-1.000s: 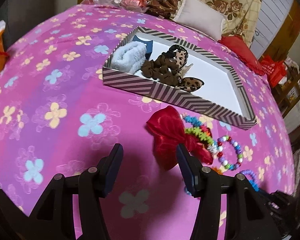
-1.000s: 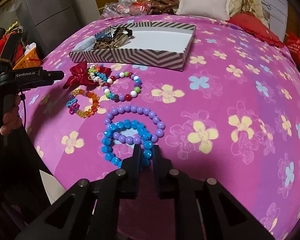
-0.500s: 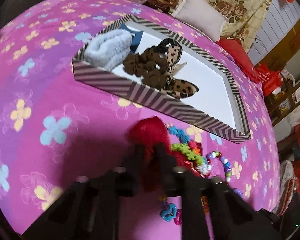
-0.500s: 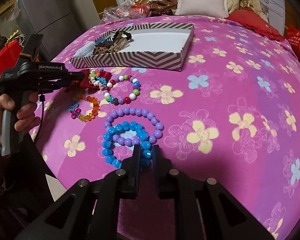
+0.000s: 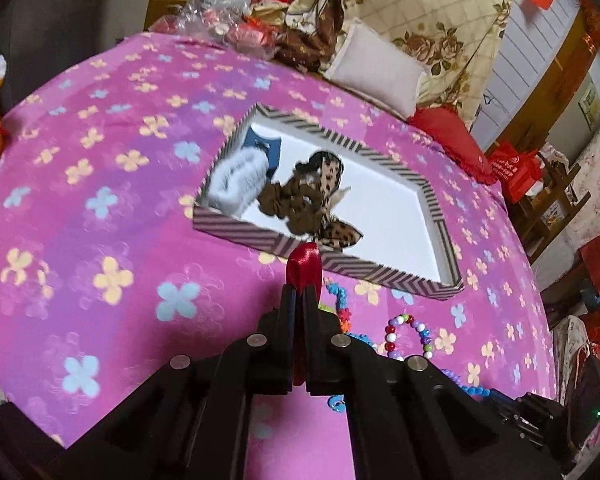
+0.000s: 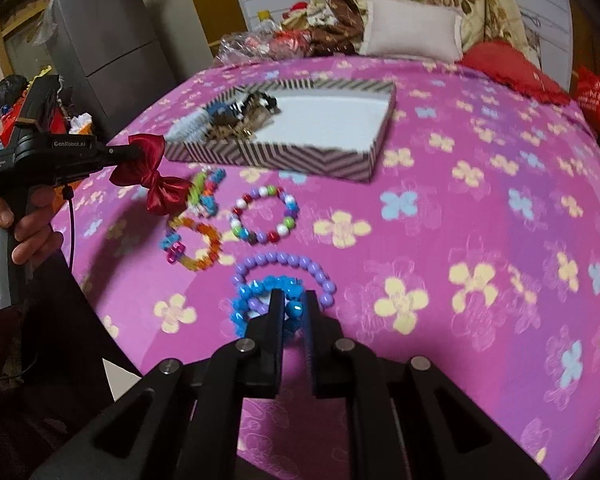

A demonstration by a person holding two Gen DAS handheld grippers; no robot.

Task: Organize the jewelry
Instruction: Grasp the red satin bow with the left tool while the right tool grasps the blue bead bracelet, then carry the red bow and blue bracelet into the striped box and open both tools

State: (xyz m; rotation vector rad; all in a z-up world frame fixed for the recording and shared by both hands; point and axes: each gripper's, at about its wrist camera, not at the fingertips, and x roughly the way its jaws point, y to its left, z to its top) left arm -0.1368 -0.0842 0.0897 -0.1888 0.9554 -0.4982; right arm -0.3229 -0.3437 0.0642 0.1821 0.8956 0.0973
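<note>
1. A wide stretch of the pink flowered bedspread [image 6: 480,208] is left bare to the right of the beads and toward its near edge; the near-left edge drops off beside the person's hand [image 6: 24,224].
2. The striped box [image 6: 300,156] is set toward the far side of the bedspread, with a grey fluffy piece, brown scrunchies and leopard-print pieces [image 5: 300,200] bunched at its left end and its right part white and bare.
3. Between the box and the near edge, a multicoloured bead bracelet [image 6: 266,216], an orange bracelet [image 6: 196,246] and a purple bead bracelet [image 6: 296,268] are laid close together; pillows and bags are piled along the far edge.
4. The left gripper [image 5: 299,294] is pressed together on the red bow [image 6: 152,172], which is lifted clear of the cloth, just before the box's near-left corner.
5. The right gripper [image 6: 292,308] is pinched on the blue bead bracelet [image 6: 256,300], which overlaps the purple one.
</note>
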